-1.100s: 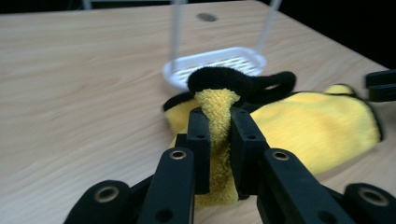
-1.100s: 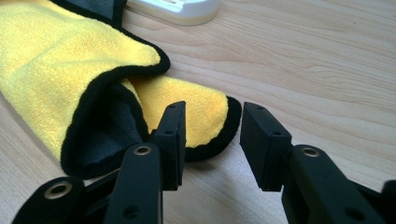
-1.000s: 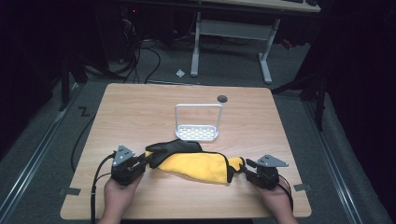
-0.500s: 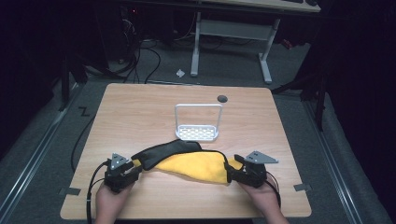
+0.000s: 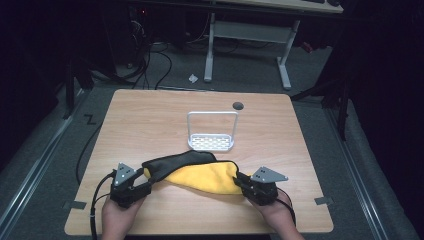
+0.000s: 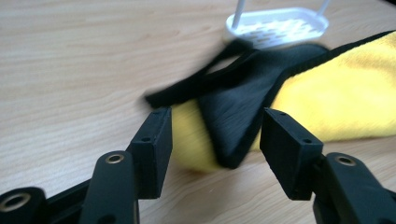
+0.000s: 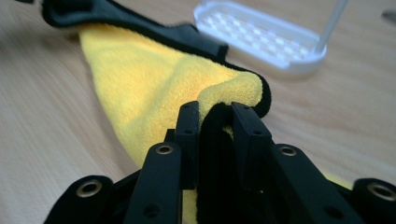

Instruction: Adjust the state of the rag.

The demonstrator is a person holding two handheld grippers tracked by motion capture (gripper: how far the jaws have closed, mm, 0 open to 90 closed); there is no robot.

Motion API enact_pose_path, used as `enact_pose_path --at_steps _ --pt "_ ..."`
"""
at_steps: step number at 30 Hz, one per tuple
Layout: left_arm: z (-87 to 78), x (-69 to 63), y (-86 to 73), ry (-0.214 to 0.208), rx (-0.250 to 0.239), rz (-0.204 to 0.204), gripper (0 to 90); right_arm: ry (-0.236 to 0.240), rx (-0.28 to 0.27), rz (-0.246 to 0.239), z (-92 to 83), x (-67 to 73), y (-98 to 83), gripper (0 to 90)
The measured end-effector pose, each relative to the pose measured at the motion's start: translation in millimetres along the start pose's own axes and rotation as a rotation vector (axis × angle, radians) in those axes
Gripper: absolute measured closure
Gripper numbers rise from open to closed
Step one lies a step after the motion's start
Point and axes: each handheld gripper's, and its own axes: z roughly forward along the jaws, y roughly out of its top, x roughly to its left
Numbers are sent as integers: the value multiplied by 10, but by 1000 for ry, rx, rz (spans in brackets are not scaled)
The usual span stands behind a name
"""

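Note:
A yellow cloth (image 5: 205, 176) with a black backing and black edging lies near the table's front edge, its black side folded over at the left. My right gripper (image 5: 240, 180) is shut on the cloth's right corner (image 7: 233, 88), which bunches between its jaws. My left gripper (image 5: 144, 182) stands open at the cloth's left end. In the left gripper view that end of the cloth (image 6: 233, 116) lies between the jaws, touching neither, and the black flap is blurred. A hand holds each gripper from the bottom edge.
A small white rack (image 5: 212, 142) with a perforated base and a wire hoop stands mid-table just behind the cloth. A dark round hole (image 5: 238, 105) sits at the table's (image 5: 150, 120) far side. Cables and desk legs (image 5: 285, 65) lie on the floor beyond.
Both grippers drew back toward the front edge and the cloth came with them, stretching out flatter. The left gripper's jaws now stand open around the cloth's end.

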Motion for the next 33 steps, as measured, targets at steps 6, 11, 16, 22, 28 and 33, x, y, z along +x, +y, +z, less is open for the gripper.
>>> enact_pose_path --at_steps 6,11,16,22,28,33 --pt "-80 -76 65 -23 -38 1 436 29 5 -29 -9 79 -14 690" --pt "-1 -185 61 -76 -9 12 427 54 38 -34 40 116 -66 672" --pt "106 -325 24 -135 33 27 415 75 24 -51 24 174 -43 619" --pt "174 -447 -6 -162 59 59 407 91 31 -113 43 303 -41 561" --pt "194 -475 -13 -171 69 65 405 81 4 -95 38 311 -8 504" --pt "189 -457 -11 -169 66 60 405 62 4 50 99 114 18 405"
